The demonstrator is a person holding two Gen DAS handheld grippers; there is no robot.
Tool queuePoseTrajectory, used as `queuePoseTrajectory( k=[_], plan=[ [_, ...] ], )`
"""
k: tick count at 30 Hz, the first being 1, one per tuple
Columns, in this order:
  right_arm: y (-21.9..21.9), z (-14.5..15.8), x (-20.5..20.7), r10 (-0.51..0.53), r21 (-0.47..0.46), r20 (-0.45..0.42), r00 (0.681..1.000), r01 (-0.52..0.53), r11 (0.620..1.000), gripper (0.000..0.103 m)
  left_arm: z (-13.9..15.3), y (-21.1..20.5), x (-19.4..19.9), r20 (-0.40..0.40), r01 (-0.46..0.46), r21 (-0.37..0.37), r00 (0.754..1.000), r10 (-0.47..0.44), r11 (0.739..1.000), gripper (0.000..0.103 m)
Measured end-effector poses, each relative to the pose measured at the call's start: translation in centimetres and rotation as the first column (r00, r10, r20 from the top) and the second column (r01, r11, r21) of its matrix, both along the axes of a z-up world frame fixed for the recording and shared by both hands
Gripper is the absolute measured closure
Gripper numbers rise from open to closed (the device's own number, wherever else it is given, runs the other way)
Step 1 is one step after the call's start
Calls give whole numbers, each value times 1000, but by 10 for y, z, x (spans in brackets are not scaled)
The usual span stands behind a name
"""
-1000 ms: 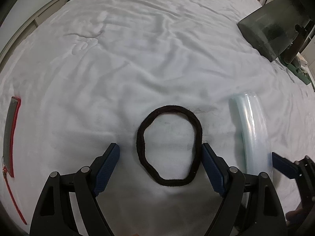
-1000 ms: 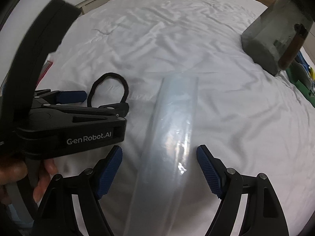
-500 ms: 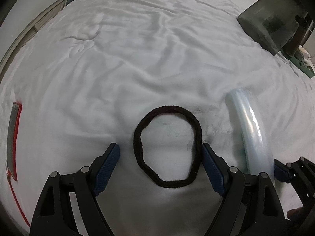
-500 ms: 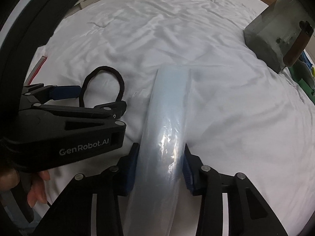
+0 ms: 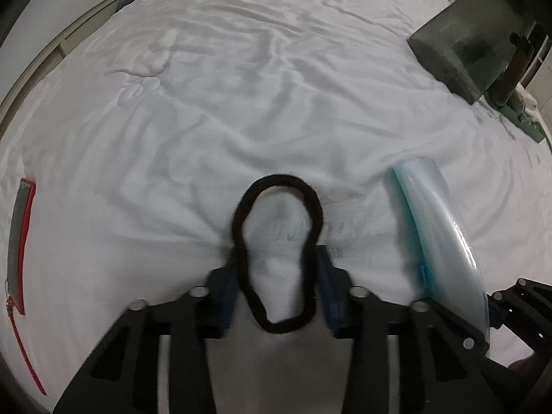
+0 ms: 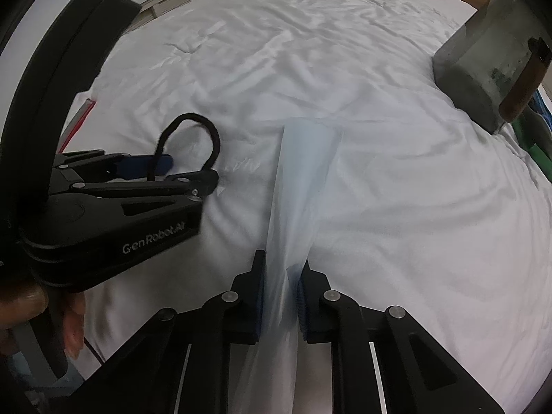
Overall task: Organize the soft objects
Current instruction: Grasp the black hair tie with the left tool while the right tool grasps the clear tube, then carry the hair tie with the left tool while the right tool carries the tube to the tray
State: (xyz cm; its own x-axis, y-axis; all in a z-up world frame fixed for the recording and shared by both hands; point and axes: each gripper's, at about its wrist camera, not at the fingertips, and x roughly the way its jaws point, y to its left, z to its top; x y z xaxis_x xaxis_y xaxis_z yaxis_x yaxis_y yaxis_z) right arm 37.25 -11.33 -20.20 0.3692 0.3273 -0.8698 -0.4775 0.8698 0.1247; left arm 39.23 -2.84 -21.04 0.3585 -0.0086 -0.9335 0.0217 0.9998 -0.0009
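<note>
Jaws closing: left gripper (image 5: 276,293) squeezing hair band (image 5: 277,258), right gripper (image 6: 280,296) pinching plastic bag (image 6: 303,179).

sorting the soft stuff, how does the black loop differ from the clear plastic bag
The black loop is a thin dark fabric ring with an open middle; the clear plastic bag is a long, see-through flat strip. The loop is narrower and shorter than the bag. Both lie on the white bedsheet.

The bed sheet (image 5: 241,96) was plain white. On it, the hair band (image 5: 312,203) was black and the plastic bag (image 5: 438,227) clear with a teal edge. Left of the band, a flat item (image 5: 19,238) was grey, trimmed red. Both grippers were black with blue pads (image 6: 299,296). The box (image 6: 490,58) was smoky grey.
</note>
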Motion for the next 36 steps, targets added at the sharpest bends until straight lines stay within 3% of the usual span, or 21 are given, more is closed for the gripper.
queuePoseTrajectory(
  k=[2,8,22,36],
  plan=[
    [-4,2,1,2,6,1,1000,-2,1000,92,1,1,0,-4,-12,-24,1000,11,1000,87],
    [-14,5,6,7,17,1,1000,-7,1000,94,5,-1,2,-18,-28,-45,999,27,999,98],
    [-58,24,16,28,47,20,999,-29,998,98,31,-44,3,-18,-42,-9,999,42,999,99],
    [-181,54,22,-30,15,19,999,30,999,98,59,-157,4,-32,-13,-1,999,13,1000,99]
  ],
)
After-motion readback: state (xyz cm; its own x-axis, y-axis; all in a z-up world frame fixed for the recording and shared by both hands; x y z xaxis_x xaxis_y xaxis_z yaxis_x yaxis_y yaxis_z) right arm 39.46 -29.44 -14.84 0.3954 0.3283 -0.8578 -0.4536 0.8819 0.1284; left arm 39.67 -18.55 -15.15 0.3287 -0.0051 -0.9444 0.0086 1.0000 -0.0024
